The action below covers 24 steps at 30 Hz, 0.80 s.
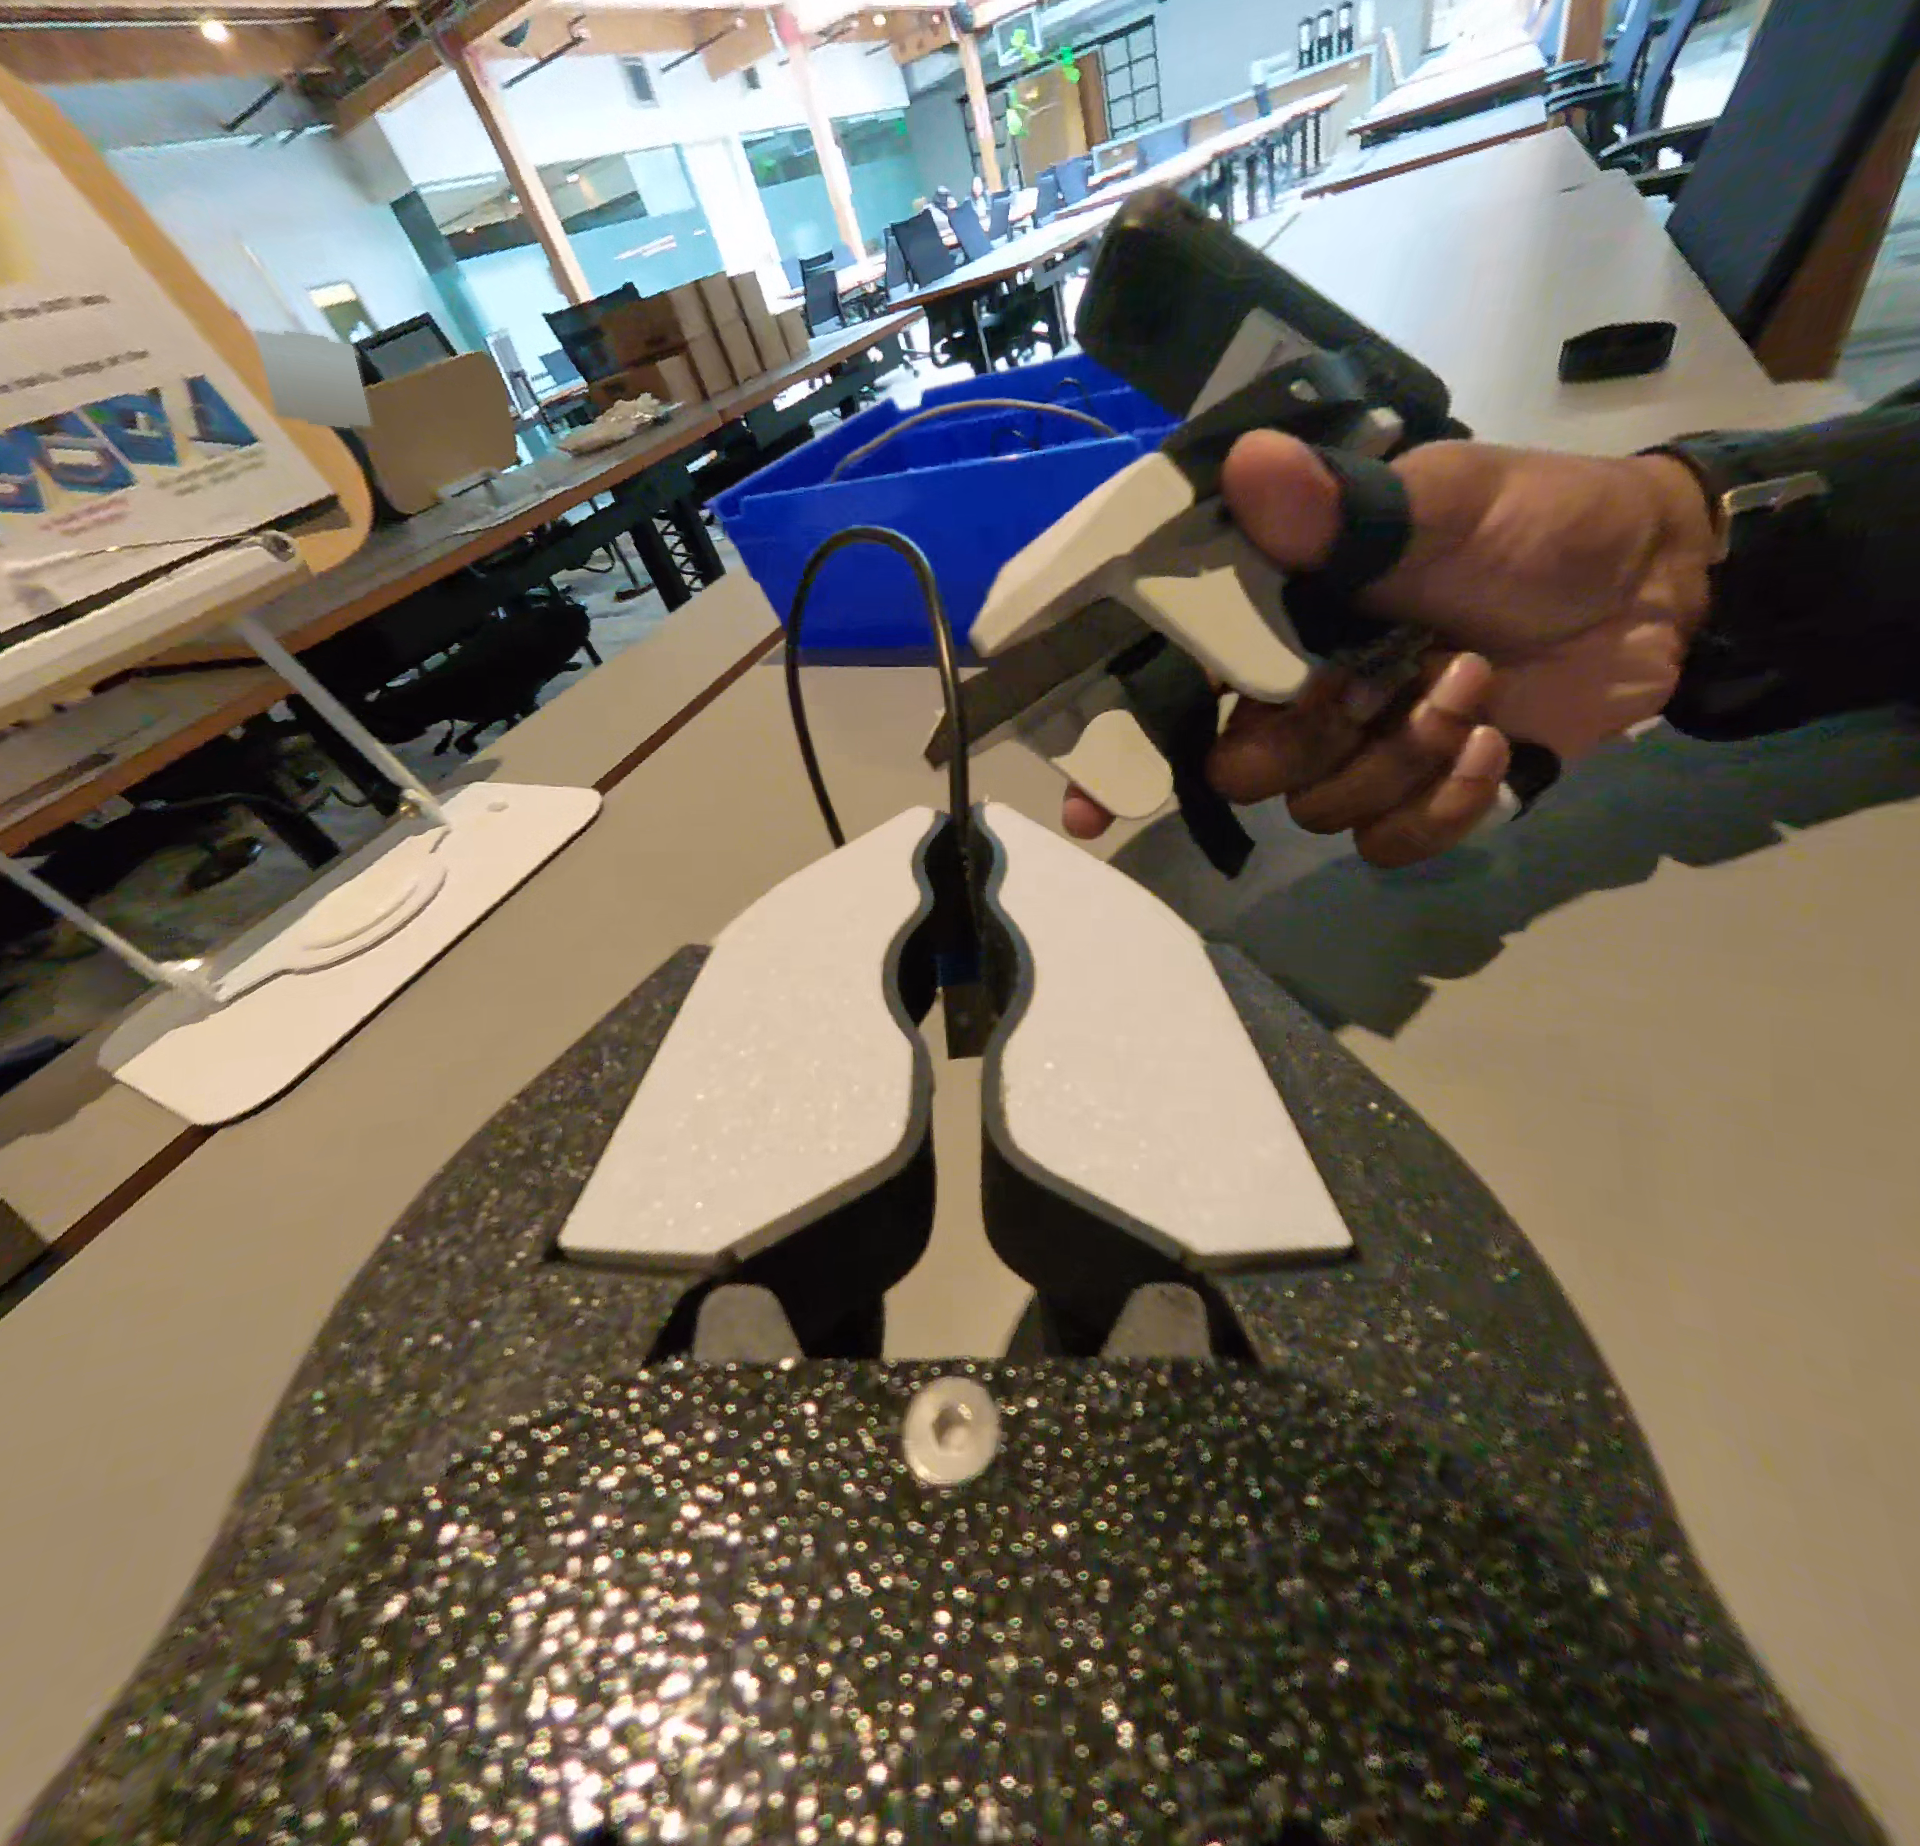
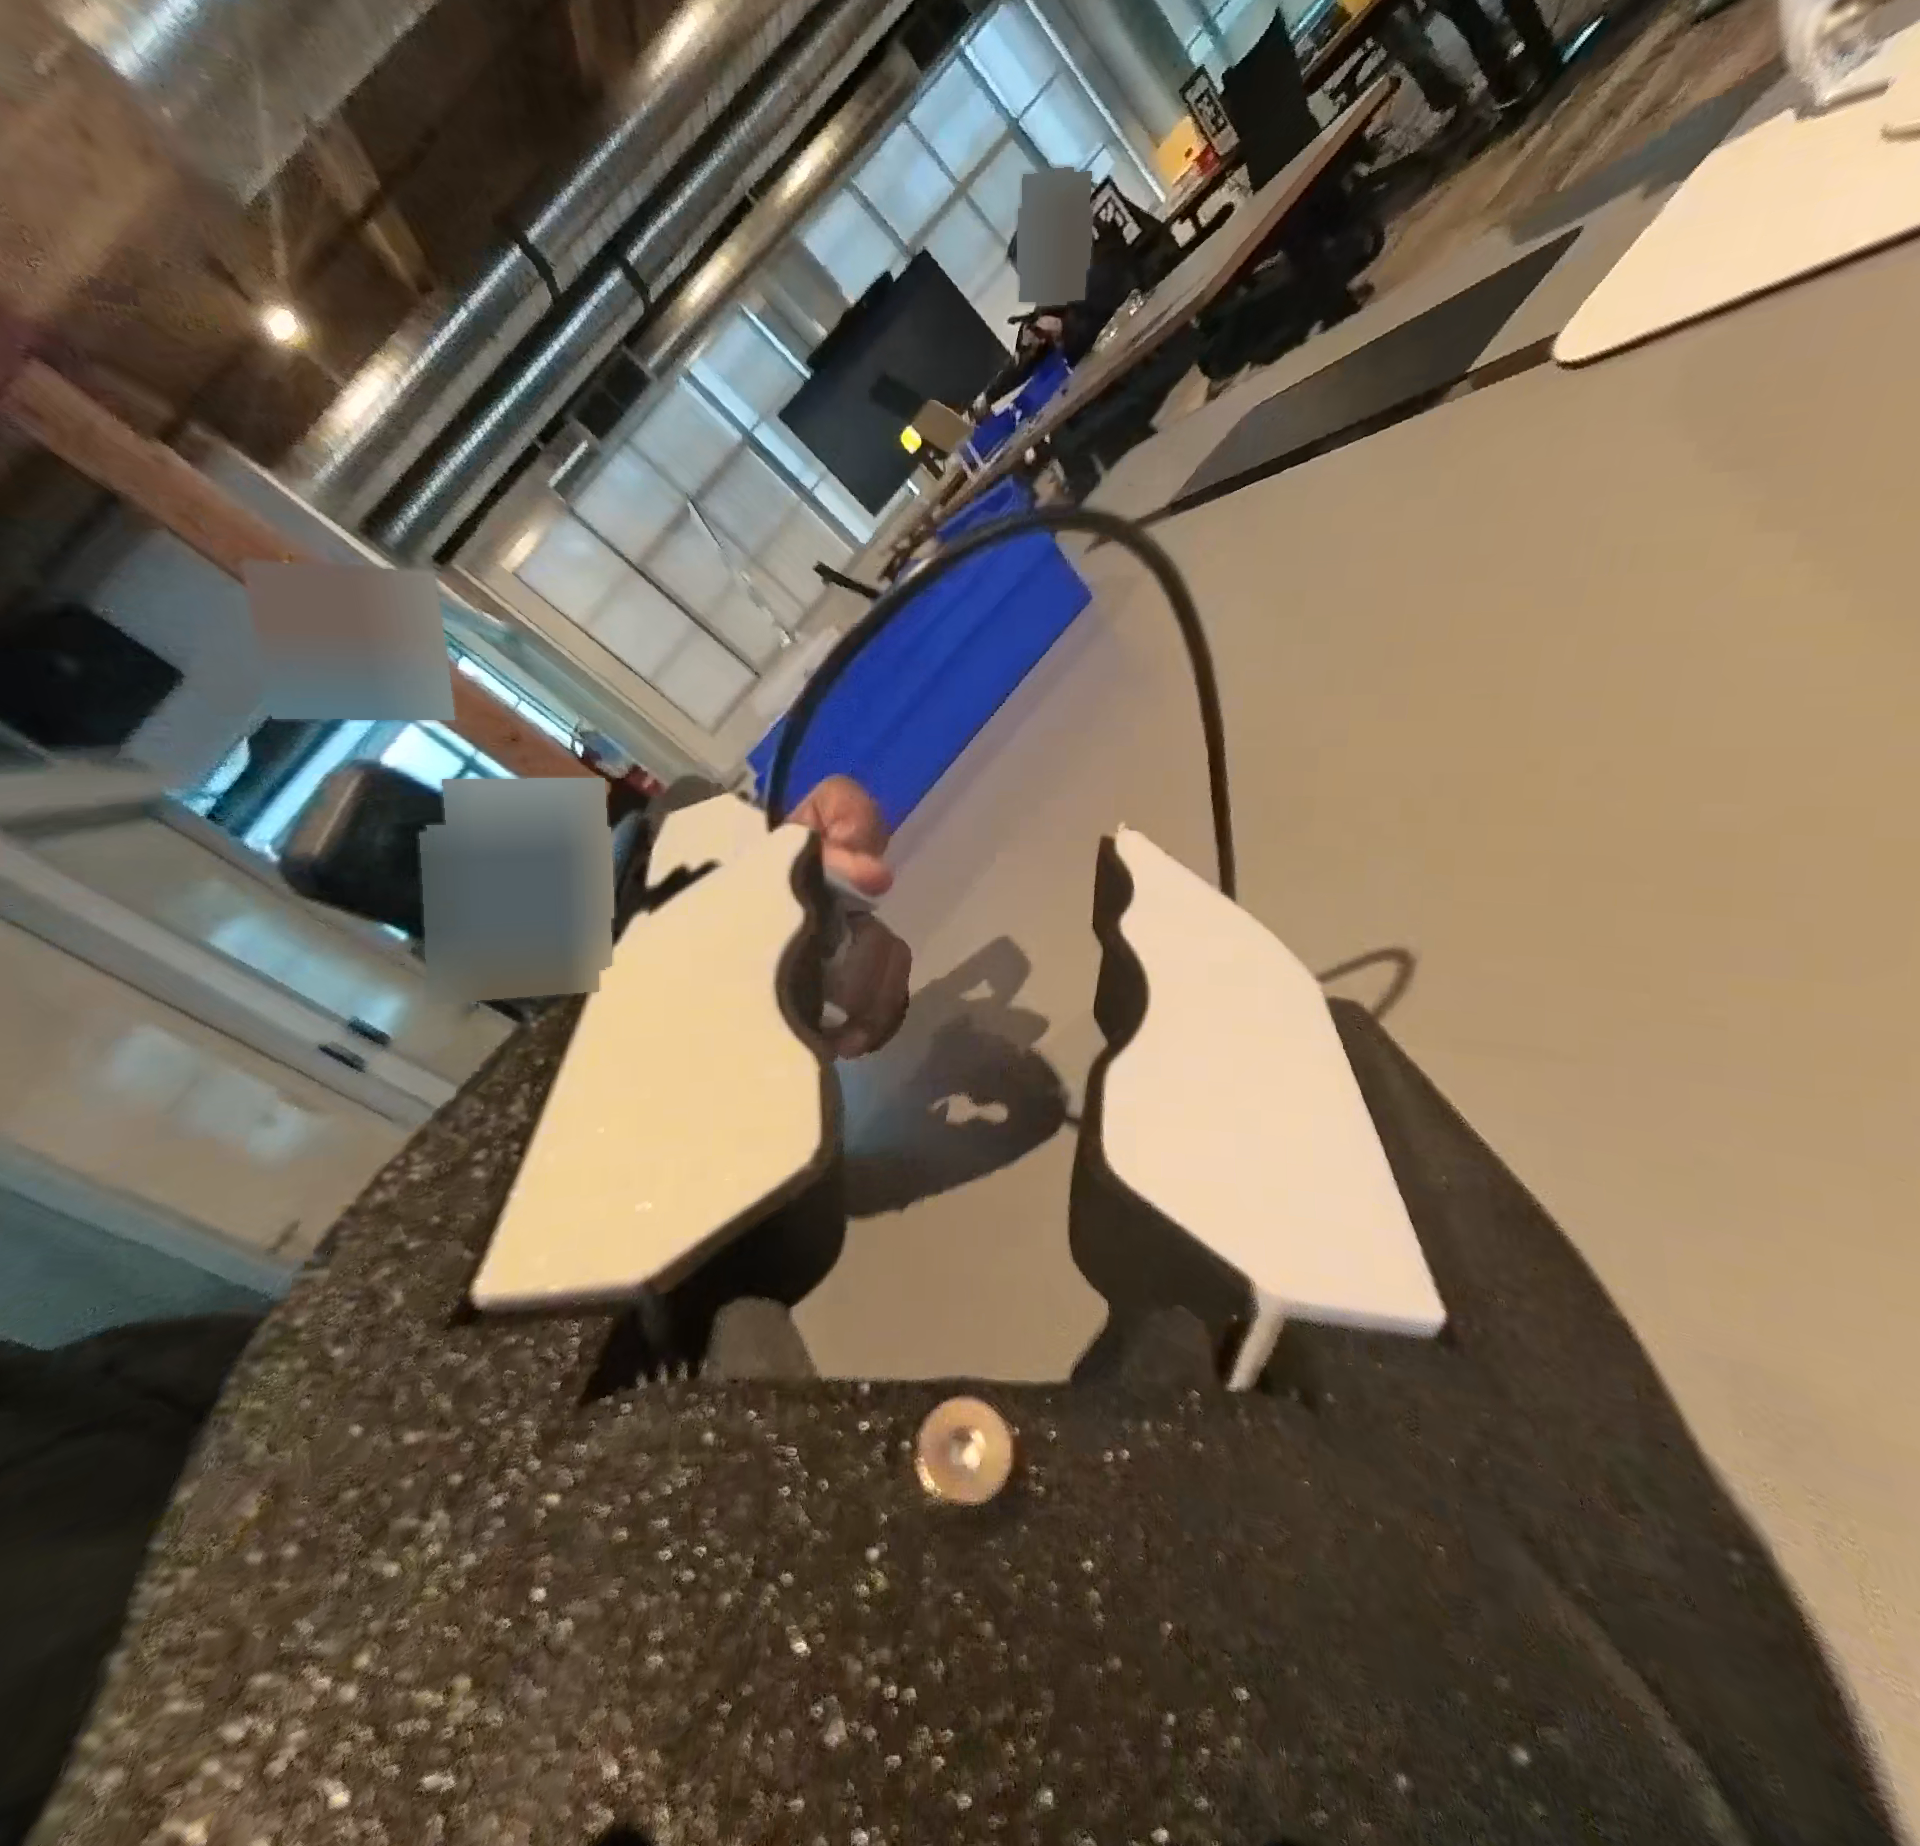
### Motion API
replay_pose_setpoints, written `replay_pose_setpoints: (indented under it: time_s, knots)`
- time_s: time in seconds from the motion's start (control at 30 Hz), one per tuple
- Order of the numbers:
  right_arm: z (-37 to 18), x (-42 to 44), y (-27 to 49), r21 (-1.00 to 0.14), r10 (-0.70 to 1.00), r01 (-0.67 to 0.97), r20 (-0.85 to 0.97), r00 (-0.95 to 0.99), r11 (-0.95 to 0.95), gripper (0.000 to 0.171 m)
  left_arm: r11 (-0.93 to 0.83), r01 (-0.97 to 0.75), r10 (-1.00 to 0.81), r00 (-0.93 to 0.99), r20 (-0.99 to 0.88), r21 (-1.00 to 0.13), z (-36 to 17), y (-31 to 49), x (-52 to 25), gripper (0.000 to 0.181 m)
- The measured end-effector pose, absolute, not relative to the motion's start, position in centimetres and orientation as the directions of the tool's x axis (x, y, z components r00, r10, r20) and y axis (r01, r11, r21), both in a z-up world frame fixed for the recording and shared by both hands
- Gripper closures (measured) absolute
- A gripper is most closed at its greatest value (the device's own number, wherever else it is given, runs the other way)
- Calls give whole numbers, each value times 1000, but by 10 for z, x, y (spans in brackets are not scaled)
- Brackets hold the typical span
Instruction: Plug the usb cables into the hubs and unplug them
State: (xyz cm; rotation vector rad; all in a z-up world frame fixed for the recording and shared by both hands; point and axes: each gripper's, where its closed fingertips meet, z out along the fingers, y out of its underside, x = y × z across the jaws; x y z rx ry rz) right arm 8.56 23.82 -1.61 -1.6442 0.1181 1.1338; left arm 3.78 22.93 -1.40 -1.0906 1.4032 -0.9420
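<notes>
Pinching a black plug [image 1: 961,949], the left claw [image 1: 958,840] sits closed above the table [image 1: 1558,1225].
Right claw [image 2: 951,861] gapes empty; only the left wrist view shows its hand [image 1: 1475,633] tilted down.

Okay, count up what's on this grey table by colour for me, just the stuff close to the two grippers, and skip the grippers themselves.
Black: 1, the usb cable clamped in the left gripper.
Blue: 1, the bin behind it.
White: 1, the flat stand base.
Total: 3.
</notes>
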Motion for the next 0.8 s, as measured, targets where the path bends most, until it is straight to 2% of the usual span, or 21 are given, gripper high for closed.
replay_pose_setpoints:
  time_s: [0.2, 0.47, 0.67, 0.8]
  knots:
    - [-21, 95, 234, -627, 450, -671, -769, 454, -395, 121, 308, -146, -951, -71, -301, -940, -27, 213, 46, 179]
    - [-12, 95, 226, -619, 501, -685, -763, 408, -384, 119, 309, -92, -950, 13, -311, -947, -13, 220, 44, 179]
    - [-8, 88, 225, -622, 531, -681, -754, 387, -387, 119, 308, -130, -951, -26, -307, -943, -23, 217, 47, 179]
    - [-8, 86, 225, -638, 535, -673, -742, 405, -375, 127, 322, -162, -947, -44, -319, -933, -32, 214, 50, 179]
